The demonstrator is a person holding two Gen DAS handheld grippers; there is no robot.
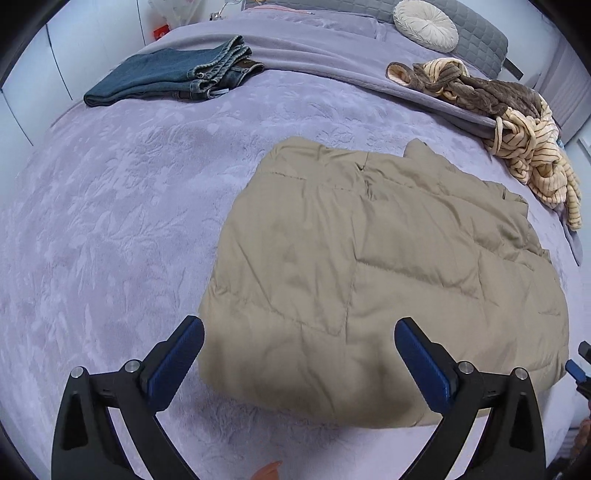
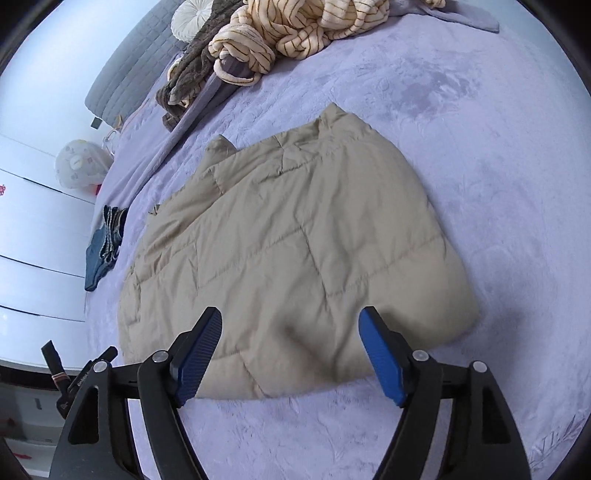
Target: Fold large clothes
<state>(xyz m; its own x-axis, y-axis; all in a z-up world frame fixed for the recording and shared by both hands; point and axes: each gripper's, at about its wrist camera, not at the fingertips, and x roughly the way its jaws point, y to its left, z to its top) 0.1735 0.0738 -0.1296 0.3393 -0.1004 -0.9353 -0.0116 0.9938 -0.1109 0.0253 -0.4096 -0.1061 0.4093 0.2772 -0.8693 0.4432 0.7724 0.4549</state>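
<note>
Left gripper [image 1: 299, 363]: its jaws are spread wide, with nothing between the blue pads; it is held above the near left edge of the jacket, clear of the fabric.
Right gripper [image 2: 290, 356]: it is likewise spread open and empty, poised over the near edge of the same garment without touching it.
Jacket [image 1: 373, 280]: a tan quilted jacket is laid on the bed, folded into a rough rectangle, the rounded fold edge lying nearest the grippers and the collar pointing away.
Step in hand: the jacket is judged to have been released at the end of a fold; neither gripper has any hold on it.
Next move: either another fold, for which the near edge would have to be pinched at two corners and carried evenly toward the collar, or a turn to the unfolded heap; the puffy filling is likely to spring back unless pressed flat.
Bed cover [image 1: 110, 229]: a lilac plush spread with an embossed leaf pattern is seen under everything; it is soft, so edges may sink in.
Jeans [image 1: 173, 75]: a folded pair is set well apart, far left.
Striped heap [image 1: 517, 136]: cream-and-brown garments lie crumpled at the far right, unfolded.
Round cushion [image 1: 424, 26]: it is propped against a grey quilted headboard [image 1: 476, 33].
Room: pale cupboard fronts [image 2: 33, 236] are seen beside the bed.
</note>
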